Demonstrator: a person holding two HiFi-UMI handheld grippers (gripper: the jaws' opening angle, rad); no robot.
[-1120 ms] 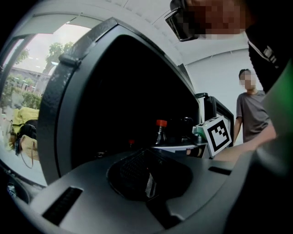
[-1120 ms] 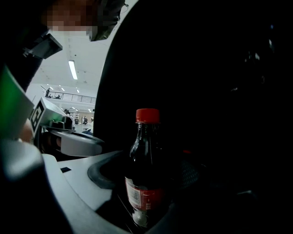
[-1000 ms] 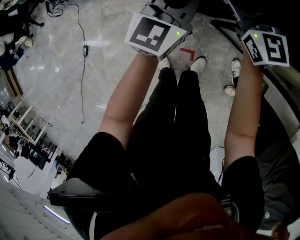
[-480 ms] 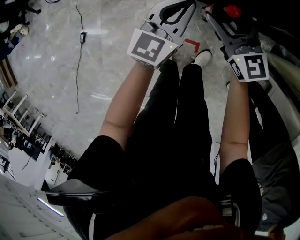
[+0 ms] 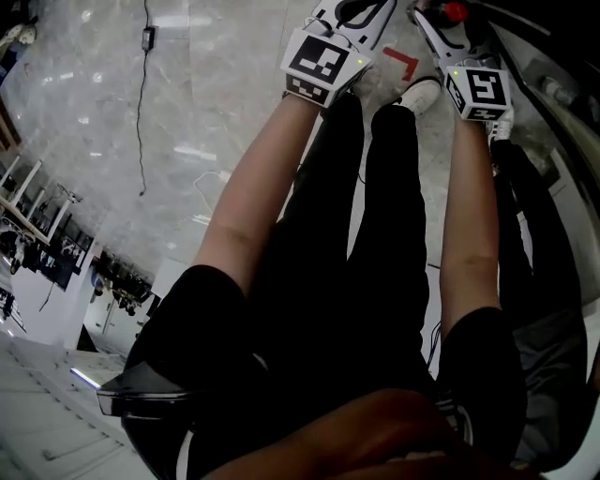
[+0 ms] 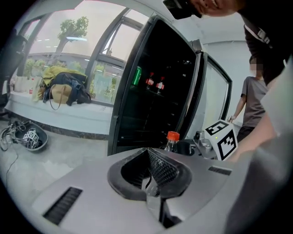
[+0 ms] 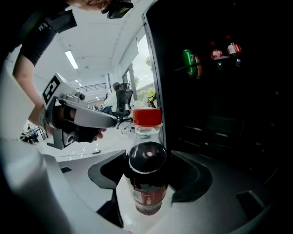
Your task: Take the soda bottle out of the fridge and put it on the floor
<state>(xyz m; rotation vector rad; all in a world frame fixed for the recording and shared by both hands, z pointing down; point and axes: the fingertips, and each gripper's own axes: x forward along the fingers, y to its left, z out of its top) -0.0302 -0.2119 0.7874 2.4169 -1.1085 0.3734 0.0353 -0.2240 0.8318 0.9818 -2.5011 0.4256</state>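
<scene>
The soda bottle, dark cola with a red cap, stands upright between the jaws of my right gripper, which is shut on its body. In the head view the cap shows at the top edge beyond the right gripper's marker cube. My left gripper is shut with nothing in it and sits just left of the bottle. The black fridge stands open ahead, with two more soda bottles and a green can on a shelf.
Grey marble floor lies below, with a black cable and a red tape mark. The holder's legs and white shoe are under the grippers. A bystander stands right of the fridge. Bags and a helmet lie by the window.
In the head view both grippers have shifted up and to the right, closer together. The bottle's red cap, unseen a second ago, now shows in the right gripper.
</scene>
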